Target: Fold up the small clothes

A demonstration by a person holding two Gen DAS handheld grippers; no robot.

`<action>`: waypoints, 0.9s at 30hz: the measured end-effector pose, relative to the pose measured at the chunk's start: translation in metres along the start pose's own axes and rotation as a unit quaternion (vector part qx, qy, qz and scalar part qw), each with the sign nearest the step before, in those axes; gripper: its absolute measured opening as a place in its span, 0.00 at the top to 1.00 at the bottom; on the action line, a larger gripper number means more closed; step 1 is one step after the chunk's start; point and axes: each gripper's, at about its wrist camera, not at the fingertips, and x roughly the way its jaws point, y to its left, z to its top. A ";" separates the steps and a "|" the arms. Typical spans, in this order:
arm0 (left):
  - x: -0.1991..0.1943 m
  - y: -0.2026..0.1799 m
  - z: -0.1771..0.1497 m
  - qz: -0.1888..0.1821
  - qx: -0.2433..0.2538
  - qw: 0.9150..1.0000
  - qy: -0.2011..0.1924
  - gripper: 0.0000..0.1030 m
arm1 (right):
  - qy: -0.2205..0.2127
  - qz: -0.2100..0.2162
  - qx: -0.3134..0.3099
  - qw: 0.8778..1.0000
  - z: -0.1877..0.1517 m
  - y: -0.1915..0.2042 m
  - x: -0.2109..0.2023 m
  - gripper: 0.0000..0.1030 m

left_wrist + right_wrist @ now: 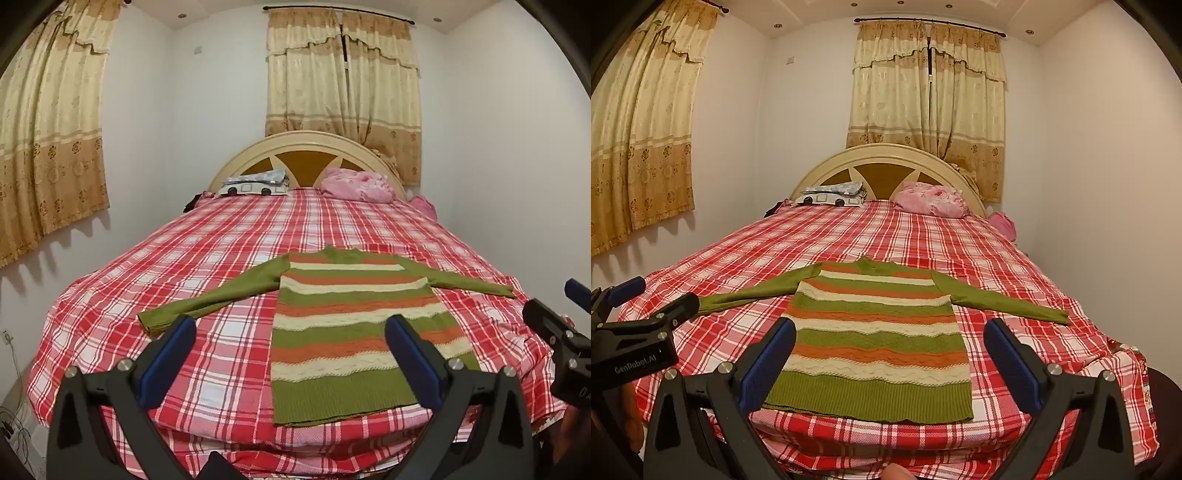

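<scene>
Striped sweater (354,325) lay flat, front up, on the plaid bed (184,266), both sleeves spread out sideways, hem toward the foot edge. Your left gripper (291,328) hovered above the foot of the bed, fingers wide apart, holding nothing. Your right gripper (890,332) hovered just beside it, fingers equally wide, also holding nothing. Pillows (931,199) sat at the headboard (886,155).

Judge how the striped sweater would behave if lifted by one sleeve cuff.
The striped sweater is knit and lies flat, so it would probably droop and trail rather than hold shape. Its ribbed, cabled texture likely grips well. On the plaid bedsheet it may drag and bunch the cloth.
</scene>
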 end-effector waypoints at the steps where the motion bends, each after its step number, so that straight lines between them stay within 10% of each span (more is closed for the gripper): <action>1: 0.000 -0.001 0.000 0.001 0.003 1.000 0.001 0.00 | 0.001 0.001 0.001 1.000 0.000 0.000 0.001 0.01; 27: 0.003 0.002 -0.004 0.011 -0.002 1.000 -0.002 0.00 | 0.011 0.002 0.001 1.000 -0.005 -0.003 0.006 0.01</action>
